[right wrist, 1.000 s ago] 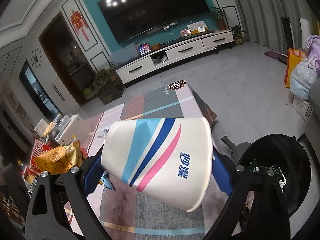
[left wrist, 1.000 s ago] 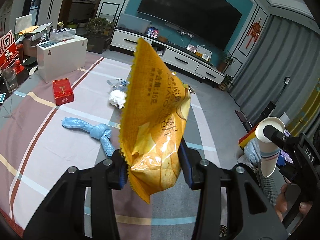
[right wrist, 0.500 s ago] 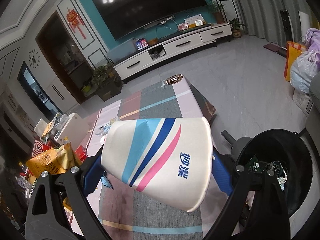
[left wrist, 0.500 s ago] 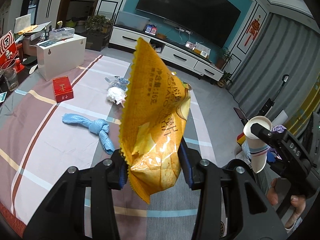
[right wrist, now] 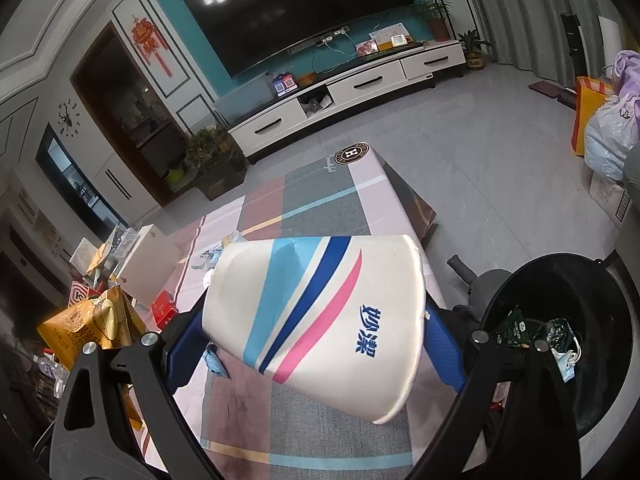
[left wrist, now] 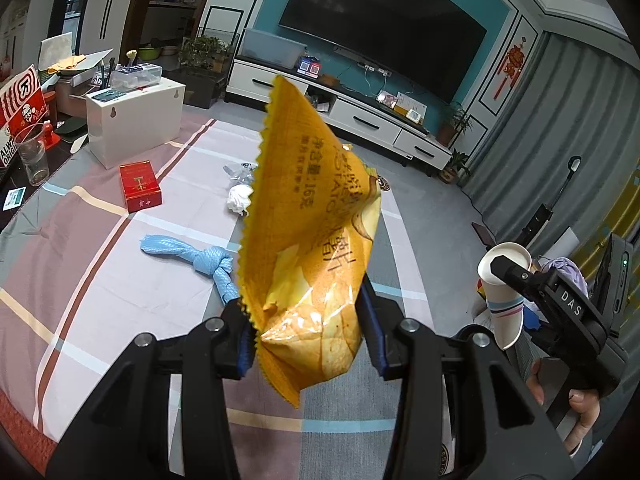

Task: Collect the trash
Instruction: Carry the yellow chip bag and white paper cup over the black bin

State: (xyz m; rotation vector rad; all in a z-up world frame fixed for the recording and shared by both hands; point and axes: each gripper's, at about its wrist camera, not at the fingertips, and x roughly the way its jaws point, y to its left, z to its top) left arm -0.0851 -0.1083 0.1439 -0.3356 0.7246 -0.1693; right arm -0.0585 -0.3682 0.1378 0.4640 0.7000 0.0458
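My left gripper (left wrist: 306,332) is shut on a yellow chip bag (left wrist: 312,240) and holds it upright above the table's striped cloth (left wrist: 100,280). My right gripper (right wrist: 316,336) is shut on a white paper cup (right wrist: 320,320) with blue and pink stripes, held just left of a black trash bin (right wrist: 560,340) that holds wrappers and a mask. The cup also shows in the left wrist view (left wrist: 504,292), and the chip bag in the right wrist view (right wrist: 92,328). A crumpled white tissue (left wrist: 239,200) and a clear plastic wrapper (left wrist: 240,170) lie on the cloth.
On the cloth lie a blue knotted rope (left wrist: 196,260), a red box (left wrist: 140,186) and a white box (left wrist: 136,124). A clear cup (left wrist: 34,156) stands at the left edge. A TV cabinet (left wrist: 360,120) lines the far wall. Bags (right wrist: 608,128) sit on the floor right.
My right gripper with the cup has moved lower and closer to the bin. The left gripper has risen slightly with the chip bag; both grips are unchanged.
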